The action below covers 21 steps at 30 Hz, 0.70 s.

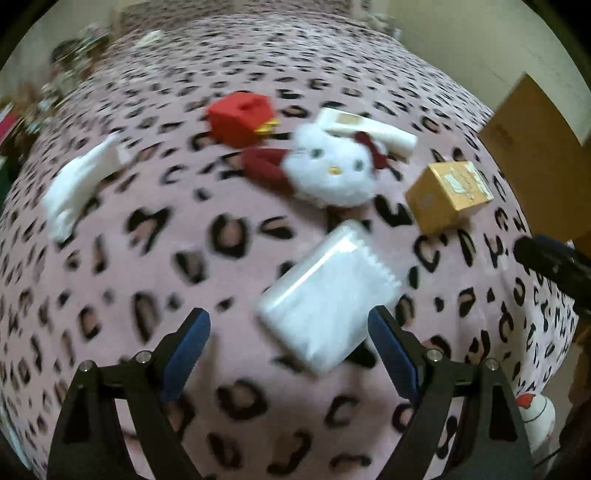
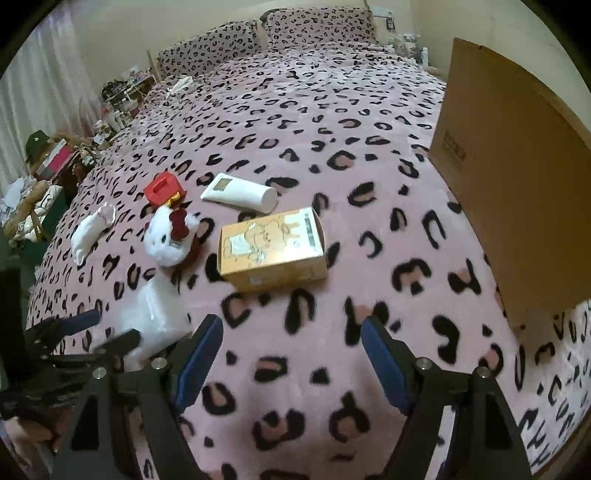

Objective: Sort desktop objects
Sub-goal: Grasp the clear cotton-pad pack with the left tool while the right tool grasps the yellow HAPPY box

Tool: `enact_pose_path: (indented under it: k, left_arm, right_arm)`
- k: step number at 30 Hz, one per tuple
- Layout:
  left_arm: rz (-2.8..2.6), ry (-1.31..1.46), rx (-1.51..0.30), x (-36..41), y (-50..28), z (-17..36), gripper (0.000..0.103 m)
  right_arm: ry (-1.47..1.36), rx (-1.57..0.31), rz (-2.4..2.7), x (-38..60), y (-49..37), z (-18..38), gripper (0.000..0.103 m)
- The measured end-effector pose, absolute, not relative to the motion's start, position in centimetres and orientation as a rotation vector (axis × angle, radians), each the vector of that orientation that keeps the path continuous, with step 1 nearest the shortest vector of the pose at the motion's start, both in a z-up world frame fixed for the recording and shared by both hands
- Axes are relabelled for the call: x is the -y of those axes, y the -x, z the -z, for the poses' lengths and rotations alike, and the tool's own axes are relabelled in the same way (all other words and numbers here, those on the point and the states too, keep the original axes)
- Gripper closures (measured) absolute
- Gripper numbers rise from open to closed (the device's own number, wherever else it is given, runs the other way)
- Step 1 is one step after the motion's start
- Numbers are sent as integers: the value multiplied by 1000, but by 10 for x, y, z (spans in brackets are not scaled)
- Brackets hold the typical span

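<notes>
On the pink leopard-print bed lie a white plastic pack (image 1: 327,295) (image 2: 155,314), a white cat plush with a red bow (image 1: 328,168) (image 2: 170,236), a red box (image 1: 240,116) (image 2: 160,188), a white tube (image 1: 369,129) (image 2: 240,194), an orange carton (image 1: 450,192) (image 2: 271,247) and a white sock (image 1: 79,181) (image 2: 90,230). My left gripper (image 1: 290,332) is open and empty, just short of the pack; it also shows in the right wrist view (image 2: 107,328). My right gripper (image 2: 291,349) is open and empty, in front of the carton; part of it shows in the left wrist view (image 1: 546,262).
A large flat cardboard sheet (image 2: 509,177) stands at the bed's right edge. Two pillows (image 2: 266,33) lie at the far end. Cluttered shelves and bags (image 2: 48,177) stand left of the bed. A white bottle (image 1: 539,413) is below the bed's near right corner.
</notes>
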<state>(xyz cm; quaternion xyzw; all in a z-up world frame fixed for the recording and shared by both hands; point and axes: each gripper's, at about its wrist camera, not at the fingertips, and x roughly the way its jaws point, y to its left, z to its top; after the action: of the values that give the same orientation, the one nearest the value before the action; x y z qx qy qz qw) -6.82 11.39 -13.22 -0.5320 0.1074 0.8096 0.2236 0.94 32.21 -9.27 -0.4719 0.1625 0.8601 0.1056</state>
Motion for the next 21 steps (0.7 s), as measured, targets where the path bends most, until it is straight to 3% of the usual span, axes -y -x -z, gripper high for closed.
enact_pose_path:
  k: [4,15,21]
  left_arm:
    - [-2201,1424,-297,-131,74,137,8]
    - [-2184,1449,-362,-156,77,163,5]
    - [-2199,1453,-380,-160,75,173,5]
  right_arm:
    - [1387,-532,-2556,-329,9,97,23]
    - [1447,-627,-2582,-342,59,127,23]
    - [1485,-593,-2597,-333,72,137,11]
